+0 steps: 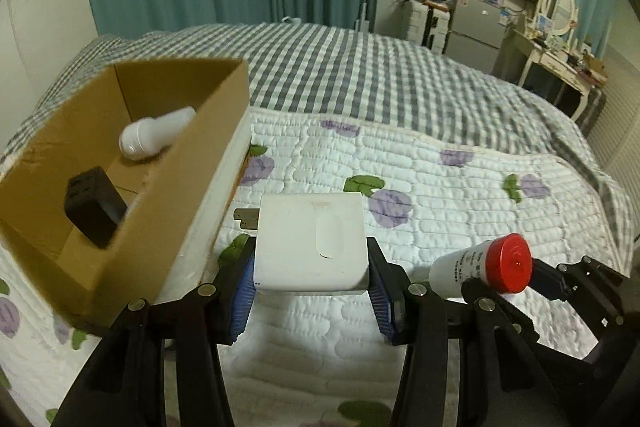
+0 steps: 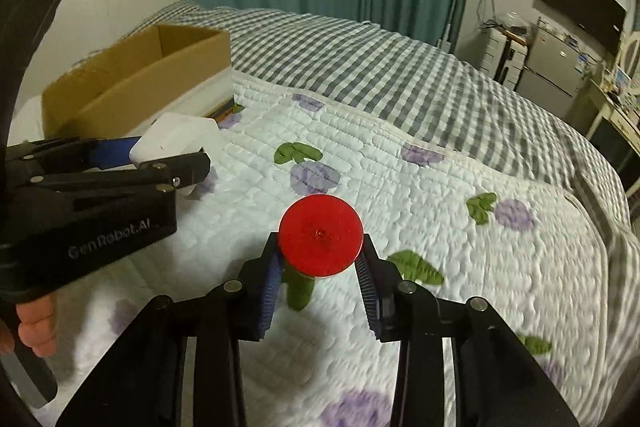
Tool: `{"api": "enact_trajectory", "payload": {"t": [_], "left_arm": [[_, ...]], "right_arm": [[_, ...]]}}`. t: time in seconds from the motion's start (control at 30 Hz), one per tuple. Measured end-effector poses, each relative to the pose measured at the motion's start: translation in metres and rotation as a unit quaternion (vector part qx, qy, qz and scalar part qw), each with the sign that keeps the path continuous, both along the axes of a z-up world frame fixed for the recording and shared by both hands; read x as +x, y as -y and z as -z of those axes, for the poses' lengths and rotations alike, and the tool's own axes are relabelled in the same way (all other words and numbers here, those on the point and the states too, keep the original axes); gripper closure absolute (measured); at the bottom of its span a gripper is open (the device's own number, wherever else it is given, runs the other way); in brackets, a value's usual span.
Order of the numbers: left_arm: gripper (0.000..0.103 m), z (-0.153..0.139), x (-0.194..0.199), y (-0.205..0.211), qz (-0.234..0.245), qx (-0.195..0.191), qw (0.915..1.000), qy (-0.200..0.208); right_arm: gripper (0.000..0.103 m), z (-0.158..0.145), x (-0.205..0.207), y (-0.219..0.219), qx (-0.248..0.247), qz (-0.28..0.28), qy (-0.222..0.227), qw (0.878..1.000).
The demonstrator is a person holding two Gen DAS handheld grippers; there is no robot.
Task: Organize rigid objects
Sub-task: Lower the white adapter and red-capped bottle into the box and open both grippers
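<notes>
Black jaw arms and blue ribbed pads fill the foreground as we carry two items over the bed at once: our left gripper (image 1: 311,263) is clamped on a white power adapter (image 1: 311,247), its metal prongs (image 1: 245,218) pointing toward the cardboard box (image 1: 168,195), while our right gripper (image 2: 320,267) is clenched around a white bottle with a red cap (image 2: 321,235), the cap facing the lens in the right wrist view. Both loads ride clear of the floral quilt (image 1: 440,187) spread on the gingham-covered bed (image 1: 360,75). Inside the box, seen from the left wrist, a white bottle-shaped object (image 1: 156,137) and a black block (image 1: 94,205) already lie on the bottom, so we judge the sorting to be partly done, with these two pieces still to go in. Trouble could come from several directions. Our adapter sits just beside the near wall of the box, and its prongs or corner could catch the rim and tip the carton on the soft bedding. Smooth plastic held only at two side faces could slip out if we swing hard. Our two grippers travel close together, and crowding one narrow opening could knock them, jarring the bottle loose to roll off across the quilt.
</notes>
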State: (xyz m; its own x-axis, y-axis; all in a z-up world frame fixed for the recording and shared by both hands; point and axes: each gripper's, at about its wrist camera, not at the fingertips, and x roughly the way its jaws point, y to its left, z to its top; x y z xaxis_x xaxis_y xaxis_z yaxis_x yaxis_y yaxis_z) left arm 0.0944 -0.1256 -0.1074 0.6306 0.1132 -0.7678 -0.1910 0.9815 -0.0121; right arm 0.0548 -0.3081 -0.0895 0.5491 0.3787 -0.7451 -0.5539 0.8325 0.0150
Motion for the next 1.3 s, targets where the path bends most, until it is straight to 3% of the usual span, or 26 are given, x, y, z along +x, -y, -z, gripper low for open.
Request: {"api": "enact_trajectory", "payload": {"t": [0.33,0.57,0.77,0.93,1.13,1.3], "left_arm": [[0.053,-0.051,-0.025,-0.015,0.033,-0.01,0.9991,0.024],[0.053,-0.113,-0.039,-0.053,0.063,-0.018,0.9948,0.078],[0.053,-0.132,-0.039,-0.105,0.087,0.019,0.9921,0.088],[0.053,-0.115,-0.033,-0.154,0.087,0.041,0.9932,0.065],[0.053,-0.074,-0.014,-0.193,0.072,0.008,0.9964,0.044],[0.053,-0.049,0.009,-0.199,0.088,-0.011,0.9959,0.02]], "right_arm": [[0.068,-0.072,-0.033,-0.014,0.005,0.017,0.045,0.999],[0.068,-0.138,-0.051,-0.054,0.005,0.004,0.096,0.995],[0.067,-0.166,-0.053,-0.106,0.024,-0.019,0.115,0.993],[0.067,-0.16,-0.043,-0.155,0.035,-0.043,0.1,0.993],[0.067,-0.123,-0.027,-0.203,0.022,-0.054,0.072,0.996],[0.067,-0.091,-0.006,-0.225,0.005,-0.052,0.057,0.997]]}}
